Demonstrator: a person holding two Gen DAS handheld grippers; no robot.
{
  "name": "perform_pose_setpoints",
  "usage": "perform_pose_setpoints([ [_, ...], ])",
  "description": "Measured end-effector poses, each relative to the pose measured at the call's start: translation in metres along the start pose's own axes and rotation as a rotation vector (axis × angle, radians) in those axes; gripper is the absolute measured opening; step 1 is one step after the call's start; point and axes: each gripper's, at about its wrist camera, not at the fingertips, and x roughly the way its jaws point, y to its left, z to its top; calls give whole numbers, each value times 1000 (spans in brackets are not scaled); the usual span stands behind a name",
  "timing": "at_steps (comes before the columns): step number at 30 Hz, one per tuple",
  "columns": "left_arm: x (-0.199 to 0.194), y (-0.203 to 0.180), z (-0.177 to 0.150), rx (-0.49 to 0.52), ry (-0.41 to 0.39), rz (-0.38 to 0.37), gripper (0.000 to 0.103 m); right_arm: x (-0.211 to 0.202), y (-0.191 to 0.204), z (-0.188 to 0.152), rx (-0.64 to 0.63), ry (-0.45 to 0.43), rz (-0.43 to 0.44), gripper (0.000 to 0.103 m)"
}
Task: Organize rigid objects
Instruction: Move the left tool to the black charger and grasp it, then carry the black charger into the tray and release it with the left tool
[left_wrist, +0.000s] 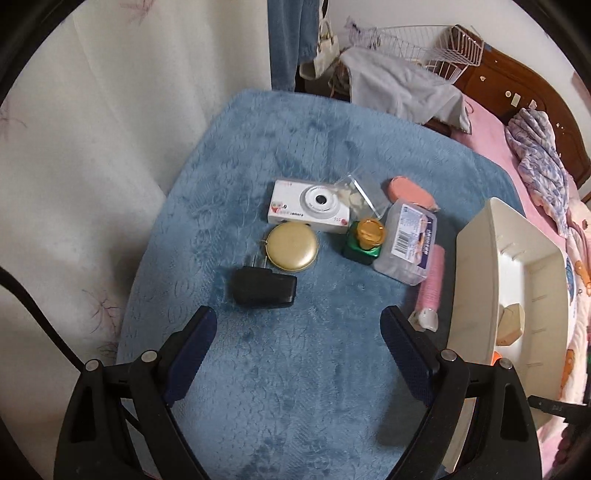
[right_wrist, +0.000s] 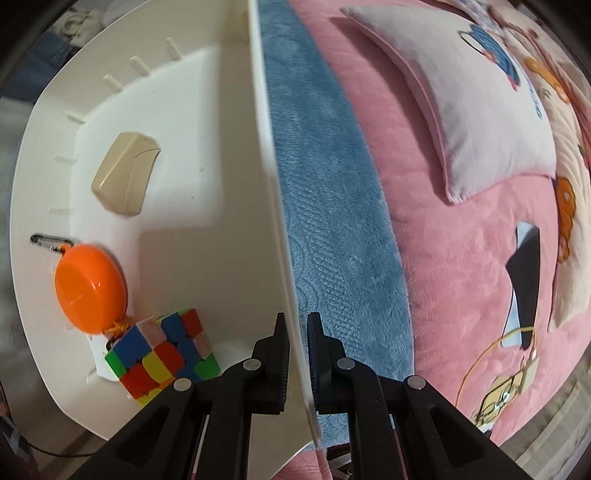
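left gripper (left_wrist: 297, 347): jaws spread wide, nothing between them, hanging over bare blue plush blanket (left_wrist: 295, 406).
right gripper (right_wrist: 295, 354): jaws clamped on the thin side wall of the white bin (right_wrist: 273, 184), one finger inside, one outside.
just beyond the left fingertips: black plug adapter (left_wrist: 264, 290), lying flat, prongs toward the gold round compact (left_wrist: 292, 246), which touches it or nearly so.
behind the compact: white toy camera (left_wrist: 310, 206), lens up.
right of the camera: clear plastic packet (left_wrist: 360, 195); green bottle with gold cap (left_wrist: 364, 238), upright; clear box of cotton swabs (left_wrist: 408, 245), leaning against the bottle's side; pink roll (left_wrist: 432, 280) under the box's edge; pink oval case (left_wrist: 412, 194) farthest back.
white bin, at the blanket's right edge, contents near to far in the right wrist view: scrambled colour cube (right_wrist: 162, 354); orange round case (right_wrist: 90, 288) with a metal clip, touching the cube; beige wedge-shaped case (right_wrist: 127, 173), well apart from both.
beyond the bin: pink bedcover (right_wrist: 461, 258), pale cushion (right_wrist: 491, 107).
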Motion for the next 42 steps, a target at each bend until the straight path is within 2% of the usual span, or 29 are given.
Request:
perform_pose_setpoints([
  [4,22,13,12,4,78,-37,92,0,1,0,47,-3,-16,13],
  [7,36,20,20,17,110,-25,92,-1,-4,-1,101,-10,-5,13],
  [12,65,32,31,20,197,-55,92,-2,-6,-1,172,-12,-7,13],
  [18,98,42,33,27,302,-72,91,-1,-9,-1,241,-9,-12,15],
  [24,119,52,32,11,373,-81,90,-1,-8,0,275,-8,-32,17],
  [30,125,56,33,14,398,-90,89,0,-6,1,297,-9,-50,17],
  [36,125,55,43,31,403,-88,83,-1,-6,0,312,-15,-51,17],
  [40,126,48,54,64,392,-101,67,-1,-6,-1,315,-20,-49,17],
  [42,127,40,56,70,391,-100,67,-1,-6,-1,315,-23,-49,17],
])
